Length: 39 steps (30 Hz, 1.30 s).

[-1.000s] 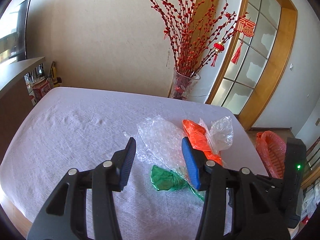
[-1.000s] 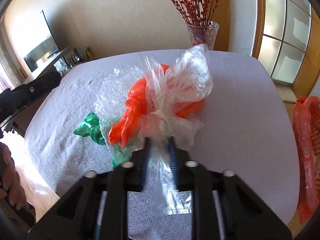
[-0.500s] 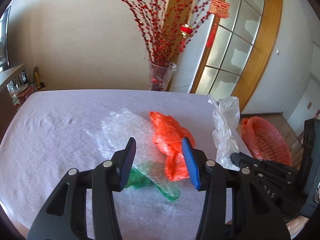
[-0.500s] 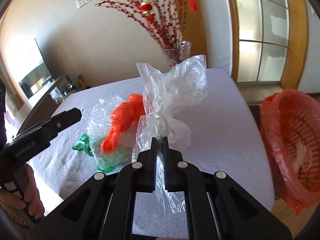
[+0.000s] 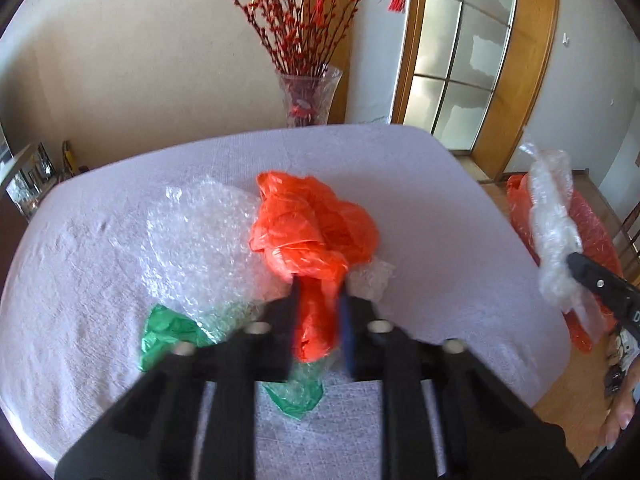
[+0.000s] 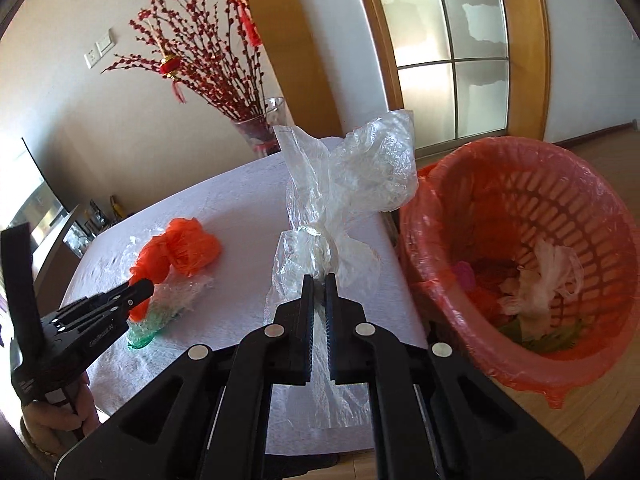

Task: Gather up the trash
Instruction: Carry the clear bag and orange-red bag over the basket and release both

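My left gripper is closed around the lower end of an orange plastic bag lying on the white table cloth. Bubble wrap and a green bag lie beside it. My right gripper is shut on a clear plastic bag and holds it in the air beside the red trash basket. The basket holds several scraps. The left gripper and orange bag also show in the right wrist view.
A glass vase of red branches stands at the table's far edge. A wood-framed glass door is behind the basket. A TV cabinet stands to the left of the table. The basket stands on the wooden floor off the table's right edge.
My left gripper has moved forward and closed on the orange bag. My right gripper has carried the clear bag up off the table and rightward to the basket.
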Motion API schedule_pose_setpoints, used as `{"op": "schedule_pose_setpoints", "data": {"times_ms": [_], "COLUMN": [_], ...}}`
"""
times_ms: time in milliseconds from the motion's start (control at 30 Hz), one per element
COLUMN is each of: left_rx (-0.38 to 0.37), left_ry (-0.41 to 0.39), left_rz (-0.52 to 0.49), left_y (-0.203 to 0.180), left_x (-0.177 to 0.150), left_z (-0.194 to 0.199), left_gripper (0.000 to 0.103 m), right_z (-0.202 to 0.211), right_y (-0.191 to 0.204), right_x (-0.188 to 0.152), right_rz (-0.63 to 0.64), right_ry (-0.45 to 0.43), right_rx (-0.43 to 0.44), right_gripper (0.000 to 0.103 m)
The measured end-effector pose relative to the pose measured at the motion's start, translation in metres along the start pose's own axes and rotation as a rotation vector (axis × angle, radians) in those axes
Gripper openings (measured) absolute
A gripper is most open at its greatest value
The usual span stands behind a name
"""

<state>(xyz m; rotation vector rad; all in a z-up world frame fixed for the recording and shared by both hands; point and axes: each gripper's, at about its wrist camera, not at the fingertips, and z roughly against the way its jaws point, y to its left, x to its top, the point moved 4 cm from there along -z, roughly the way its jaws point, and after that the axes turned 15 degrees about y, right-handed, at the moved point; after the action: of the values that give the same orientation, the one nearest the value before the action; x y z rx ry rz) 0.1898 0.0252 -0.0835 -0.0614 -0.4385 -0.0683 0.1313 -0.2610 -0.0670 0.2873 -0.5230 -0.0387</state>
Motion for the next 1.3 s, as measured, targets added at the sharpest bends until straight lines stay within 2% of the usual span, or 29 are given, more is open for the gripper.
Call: {"op": "schedule_pose_setpoints", "data": {"times_ms": [133,267,500,1300], "left_rx": [-0.065,-0.106,-0.158,-0.349], "left_ry": [-0.004,-0.056,-0.125,-0.105], "left_rz": [0.021,0.009,-0.052,-0.203], "left_y": [0.007,0.005,-0.024,-0.144], "left_x": [0.001,0.007,0.019,0.031], "left_z": [0.000,0.017,0.043,0.033], "left_gripper": [0.005,0.004,0.004,0.004], "right_z": [0.004,0.009,0.020,0.061], "right_y": [-0.008,-0.018,-0.037,-0.119], "right_x": [-0.002,-0.002,0.003,0.001], "right_rz": [-0.013,-0.031,-0.064,-0.210], "right_ry": [-0.010,-0.025,-0.057,-0.149], "right_rx": [-0.005,-0.009,-0.030,-0.135], "right_gripper": [0.006,0.006,0.006,0.006]}}
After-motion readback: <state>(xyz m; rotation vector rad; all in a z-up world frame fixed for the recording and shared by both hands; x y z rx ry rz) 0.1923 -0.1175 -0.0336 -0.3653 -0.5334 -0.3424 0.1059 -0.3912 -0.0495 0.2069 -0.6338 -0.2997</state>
